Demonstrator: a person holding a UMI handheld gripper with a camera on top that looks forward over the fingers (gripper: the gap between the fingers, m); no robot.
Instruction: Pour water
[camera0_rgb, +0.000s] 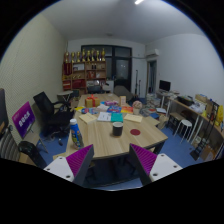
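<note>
I saw a wide office room, white walls and a lit ceiling, with a blue floor. At the far wall stood a red shelf (84, 66) full of small items I could not make out. A doorway (121, 68) opened just beside it, and further along a desk carried a monitor (165, 86).

The largest thing near me was the wooden table (105, 140), lying well ahead of the tool and running away toward the shelf. Black office chairs (48, 110) stood along one side of it, and another chair (185, 122) stood on the other side, near the desks.

The table was cluttered. Papers (105, 117) lay near its middle, coloured boxes and small objects sat toward its far end, too small for me to name. A dark cup-like thing (117, 129) stood near the middle of the table, beyond the fingers; I took it as the likely vessel for the water, though I could not tell for sure. A bluish bottle-like object (75, 134) stood at the table's near edge on the chair side.

The tool (116, 164) was held high and back from the table, its fingers spread wide with nothing between them, the magenta pads (80, 160) facing each other.
</note>
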